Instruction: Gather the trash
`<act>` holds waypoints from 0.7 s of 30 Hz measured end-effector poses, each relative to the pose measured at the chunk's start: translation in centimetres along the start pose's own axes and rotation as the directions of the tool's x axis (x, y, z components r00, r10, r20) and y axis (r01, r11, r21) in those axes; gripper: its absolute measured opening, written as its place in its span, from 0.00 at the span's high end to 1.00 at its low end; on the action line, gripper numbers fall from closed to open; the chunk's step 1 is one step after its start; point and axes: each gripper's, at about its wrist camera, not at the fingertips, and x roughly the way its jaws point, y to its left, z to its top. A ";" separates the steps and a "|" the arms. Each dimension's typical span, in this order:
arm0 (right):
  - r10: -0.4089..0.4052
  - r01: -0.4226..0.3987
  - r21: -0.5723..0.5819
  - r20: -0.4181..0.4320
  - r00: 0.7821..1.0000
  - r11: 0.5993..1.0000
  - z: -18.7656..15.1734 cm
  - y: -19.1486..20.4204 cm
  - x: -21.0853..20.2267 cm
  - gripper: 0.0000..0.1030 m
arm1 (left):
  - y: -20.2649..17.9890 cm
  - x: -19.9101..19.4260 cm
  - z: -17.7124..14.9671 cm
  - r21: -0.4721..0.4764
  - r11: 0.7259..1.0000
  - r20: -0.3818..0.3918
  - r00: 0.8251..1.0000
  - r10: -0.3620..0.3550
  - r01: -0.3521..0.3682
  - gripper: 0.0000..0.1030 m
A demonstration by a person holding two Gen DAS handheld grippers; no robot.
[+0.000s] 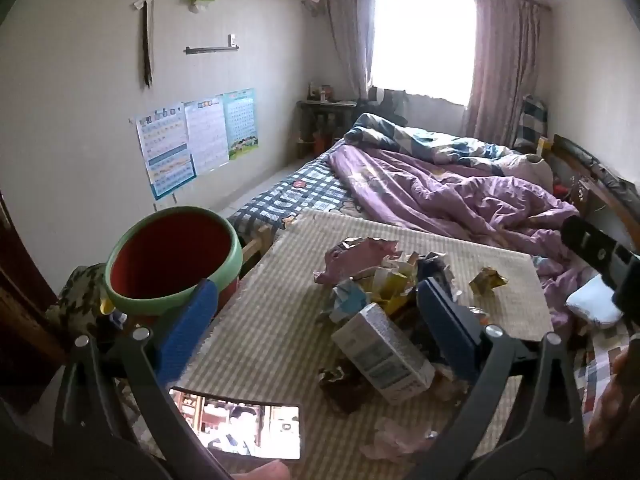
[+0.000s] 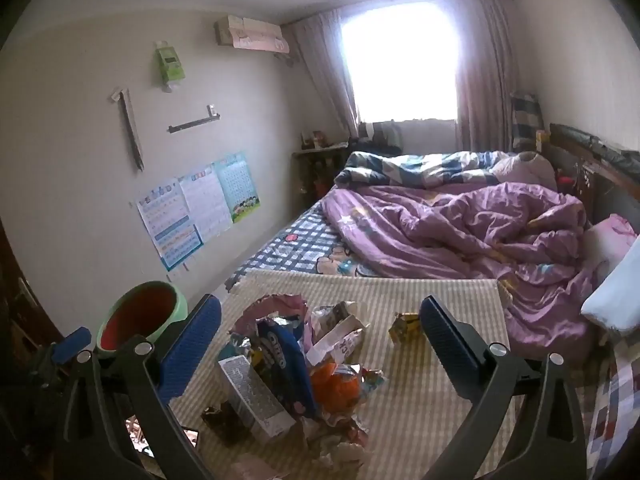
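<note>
hovering released over the striped surface (image 1: 460, 256), both the left hand-held gripper (image 1: 316, 316) and right hand-held gripper (image 2: 320, 330) gape above the trash pile (image 2: 288, 360); the green-rimmed bin (image 1: 172, 258) stands just left.

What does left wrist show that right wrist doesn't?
Left wrist only: the phone with its whole lit screen, and the right tongs at the frame edge. Right wrist only: the blue Oreo wrapper and orange wrapper in the pile. Both: red bin, white carton, yellow wrapper, striped mat, bed.
</note>
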 end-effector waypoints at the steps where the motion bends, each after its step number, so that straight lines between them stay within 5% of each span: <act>1: -0.004 0.004 -0.007 0.003 1.000 1.000 -0.1 0.2 0.0 0.07 | 0.1 -0.1 -0.1 -0.005 1.000 -0.001 1.000 -0.003 0.002 0.05; 8: -0.023 0.023 -0.021 -0.004 1.000 1.000 0.0 0.3 0.0 0.07 | -1.1 -0.5 -0.8 0.054 0.997 -0.002 0.999 0.051 -0.051 0.05; 21: -0.058 0.058 -0.007 -0.005 0.998 0.998 -0.3 -0.9 0.3 0.07 | -2.8 -0.7 -0.5 0.106 0.994 0.011 1.000 0.016 -0.017 0.05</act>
